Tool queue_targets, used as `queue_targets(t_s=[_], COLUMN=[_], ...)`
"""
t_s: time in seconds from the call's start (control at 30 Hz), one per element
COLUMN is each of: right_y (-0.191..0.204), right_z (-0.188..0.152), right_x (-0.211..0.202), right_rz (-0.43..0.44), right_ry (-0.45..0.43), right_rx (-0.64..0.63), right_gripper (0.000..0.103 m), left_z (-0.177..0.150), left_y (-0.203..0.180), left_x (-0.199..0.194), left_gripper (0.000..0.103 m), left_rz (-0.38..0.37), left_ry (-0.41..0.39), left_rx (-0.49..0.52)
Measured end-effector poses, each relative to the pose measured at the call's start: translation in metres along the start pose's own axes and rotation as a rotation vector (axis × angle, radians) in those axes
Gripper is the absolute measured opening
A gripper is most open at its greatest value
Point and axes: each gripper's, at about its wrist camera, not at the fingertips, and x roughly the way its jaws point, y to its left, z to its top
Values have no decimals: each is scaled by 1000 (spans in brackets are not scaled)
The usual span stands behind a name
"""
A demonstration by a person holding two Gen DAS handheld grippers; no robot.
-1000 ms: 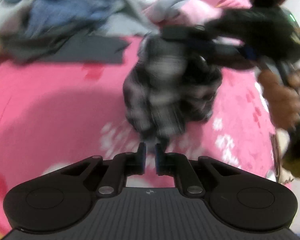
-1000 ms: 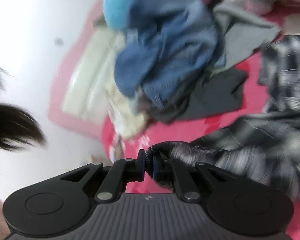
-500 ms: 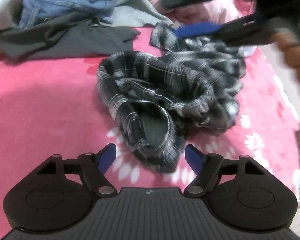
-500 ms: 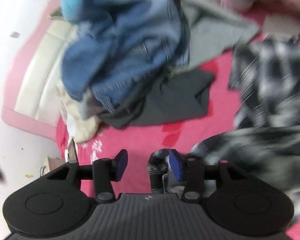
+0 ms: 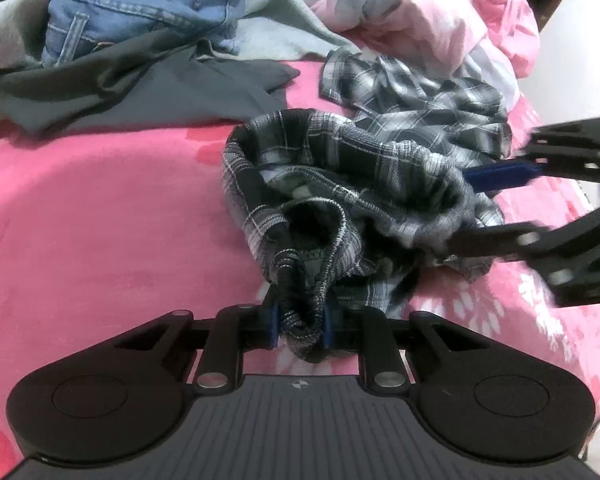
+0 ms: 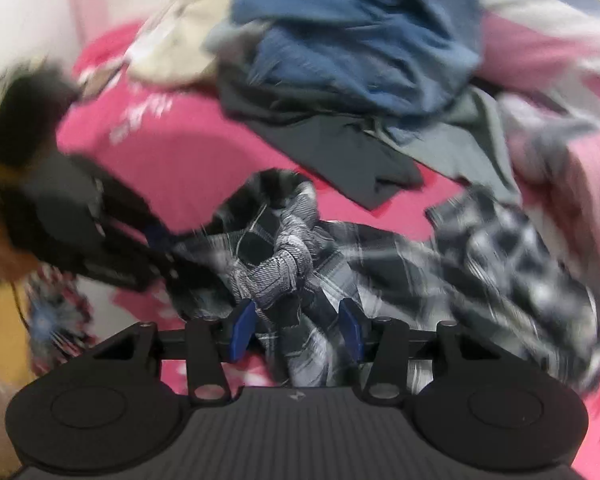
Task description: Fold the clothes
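A black-and-white plaid garment point(image 5: 360, 168) lies crumpled on the pink bedsheet point(image 5: 100, 208). My left gripper point(image 5: 300, 326) points down at its near edge. Its jaws are closing, and a bunched hem of the plaid cloth is pressed between the blue pads. My right gripper point(image 5: 460, 210) comes in from the right, blurred, with its fingers apart around a fold of the same garment. In the right wrist view the right gripper point(image 6: 296, 330) stands open. Plaid cloth point(image 6: 292, 264) lies between the pads, which do not touch it.
Blue jeans point(image 5: 140, 12), a dark grey garment point(image 5: 140, 92) and a light grey one point(image 5: 292, 32) are heaped at the back of the bed. A pink quilt point(image 5: 440, 20) is bunched at the back right. Bare sheet lies to the left of the plaid garment.
The plaid garment dropped from the air onto the bed. My left gripper opened, sank and closed on its near hem. My right gripper let go of the cloth, rolled and moved across.
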Motion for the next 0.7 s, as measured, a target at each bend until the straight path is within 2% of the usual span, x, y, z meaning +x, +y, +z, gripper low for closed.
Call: queue_targets(t_s=[0.07, 0.1, 0.17, 0.23, 0.27, 0.4, 0.43, 0.5, 0.6, 0.63, 0.67, 0.7], right_y=[-7, -16, -50, -78, -87, -101, -100, -98, -96, -96, -95, -95], right_z=[6, 11, 24, 34, 40, 54, 55, 56, 52, 48, 43, 39], right_x=[19, 23, 17, 9, 8, 13, 16, 18, 9, 3, -2, -7], right_rz=[-14, -23, -30, -38, -41, -55, -56, -52, -24, -10, 0, 10], right_ry=[53, 49, -24, -91, -110, -124, -114, -98, -103, -115, -115, -113], right_rx=[-45, -19, 153, 287, 317, 336, 334, 349, 405, 427, 446, 464], right_gripper=[32, 28, 21, 19, 18, 18, 18, 19, 22, 26, 42, 51], left_z=[0, 1, 1, 2, 3, 8, 9, 9, 10, 11, 12, 11], left_y=[3, 4, 7, 10, 12, 20, 22, 25, 28, 28, 29, 31], left_x=[2, 2, 3, 6, 8, 16, 18, 22, 25, 26, 26, 27], left_gripper=[18, 18, 19, 22, 27, 51, 54, 66, 73, 73, 73, 73], left_rz=[-2, -6, -28, -50, -64, -119, -133, -165, -203, -211, -216, -218], left_ry=[8, 11, 23, 35, 42, 73, 82, 97, 102, 103, 101, 98], left_rx=[-3, -3, -5, -2, -7, -45, -58, -96, -129, -141, -154, -168])
